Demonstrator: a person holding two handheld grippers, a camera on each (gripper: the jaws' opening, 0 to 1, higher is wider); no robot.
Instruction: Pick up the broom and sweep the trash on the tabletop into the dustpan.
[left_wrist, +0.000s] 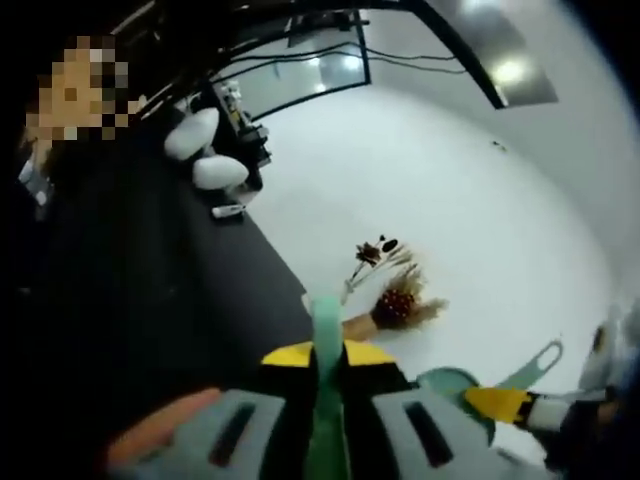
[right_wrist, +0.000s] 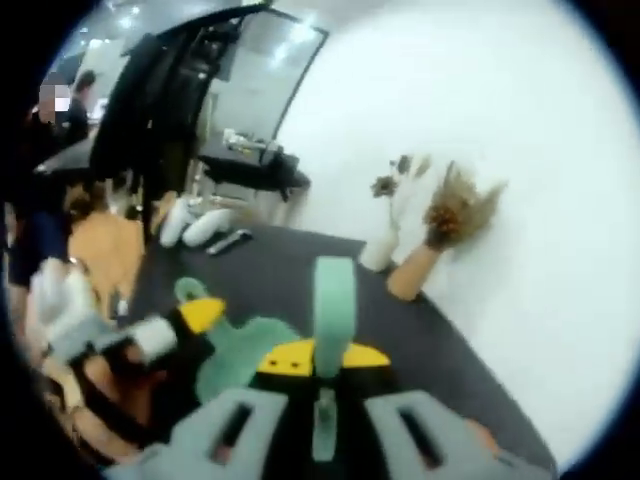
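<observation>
Where the white tabletop (left_wrist: 480, 200) meets a black surface (left_wrist: 150, 300) on its left, the broom (left_wrist: 400, 305) lies with its brown bristles spread on the white and its tan neck pointing back toward the near edge. Just beyond the bristles sits the trash (left_wrist: 375, 250), a small cluster of dark bits and pale stalks. The left gripper (left_wrist: 328, 352) has its yellow-tipped jaws pinched narrow on a green handle (left_wrist: 325, 325), which rises between them and ends just beside the broom's tan neck; it may be the broom's own handle, though the join is too blurred to tell. To the near right in the left gripper view, a teal dustpan (left_wrist: 450, 385) with a looped end rests on the white surface, touching the yellow tip of the other gripper. In the right gripper view, the right gripper (right_wrist: 322, 358) is likewise closed tight on a green strip (right_wrist: 335, 290) standing upright between its jaws over the black surface. At the far left of the black surface lie two white rounded objects (left_wrist: 205, 150) and a small remote-like piece (left_wrist: 228, 211). A dark-framed glass panel (left_wrist: 300, 70) stands at the far side, and a person (right_wrist: 75, 115) stands in the background.
</observation>
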